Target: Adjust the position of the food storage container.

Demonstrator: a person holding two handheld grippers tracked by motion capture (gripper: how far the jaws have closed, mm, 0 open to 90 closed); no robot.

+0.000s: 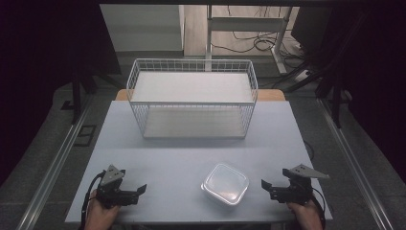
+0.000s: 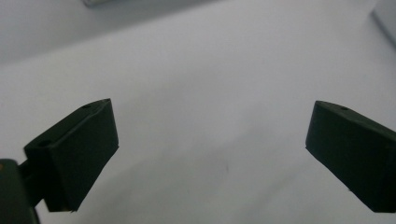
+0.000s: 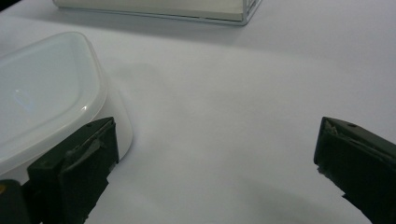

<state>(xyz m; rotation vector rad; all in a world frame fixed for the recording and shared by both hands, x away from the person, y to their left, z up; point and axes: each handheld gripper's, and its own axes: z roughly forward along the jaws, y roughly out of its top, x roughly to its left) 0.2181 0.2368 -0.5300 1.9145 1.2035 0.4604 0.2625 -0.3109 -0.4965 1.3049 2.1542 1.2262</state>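
A white lidded plastic container (image 1: 225,183) lies on the table near its front edge, right of centre; in the right gripper view the container (image 3: 42,93) sits at the left. My left gripper (image 1: 142,189) rests at the front left of the table, held in a hand, jaws wide apart over bare tabletop (image 2: 210,140). At the front right my right gripper (image 1: 265,184) points left toward the container, a short gap away. Its jaws stand open with nothing between them (image 3: 215,154).
A white wire basket (image 1: 192,98) with a flat white floor stands at the back middle of the pale table (image 1: 167,158). Beyond the table are a desk frame and cables on the floor. Metal rails run along both sides.
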